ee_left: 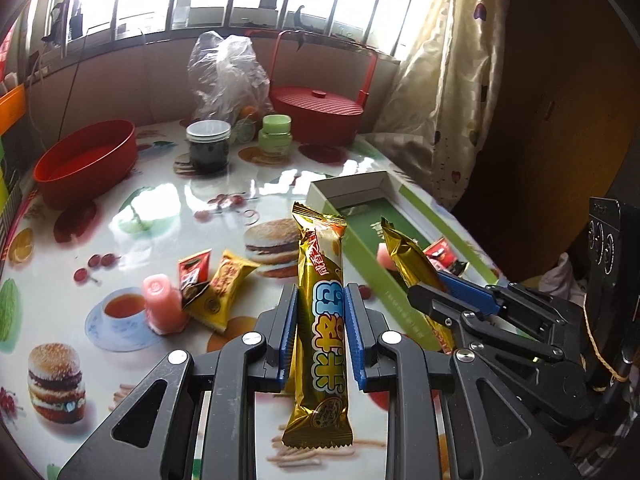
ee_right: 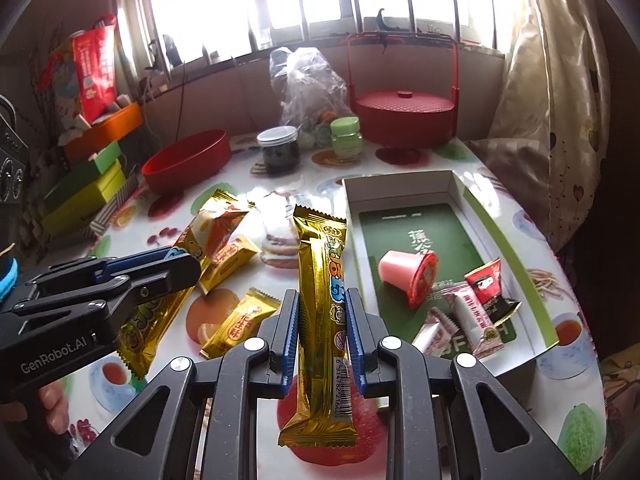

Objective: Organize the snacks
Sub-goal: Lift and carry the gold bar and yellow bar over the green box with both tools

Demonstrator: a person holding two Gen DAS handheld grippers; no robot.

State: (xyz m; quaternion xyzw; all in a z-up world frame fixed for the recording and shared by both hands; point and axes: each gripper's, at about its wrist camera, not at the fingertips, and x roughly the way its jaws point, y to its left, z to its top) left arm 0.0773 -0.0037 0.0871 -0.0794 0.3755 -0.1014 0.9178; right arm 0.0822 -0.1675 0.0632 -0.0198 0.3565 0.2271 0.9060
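Both grippers are clamped on long gold snack bars. Left gripper [ee_left: 321, 322] has its blue-padded jaws drawn in tight against the sides of a gold bar with blue lettering [ee_left: 322, 320], which stands nearly upright between them above the patterned table [ee_left: 168, 200]. Right gripper [ee_right: 322, 332] pinches a second gold bar [ee_right: 320, 320] the same way, barcode end hanging low, just left of the open green box [ee_right: 516, 252]. Inside that box lie a pink jelly cup [ee_right: 408, 276] on its side and a few small wrapped candies [ee_right: 468, 316]. On the table beside the left gripper rest another pink jelly cup [ee_left: 162, 304] and two small packets [ee_left: 212, 284].
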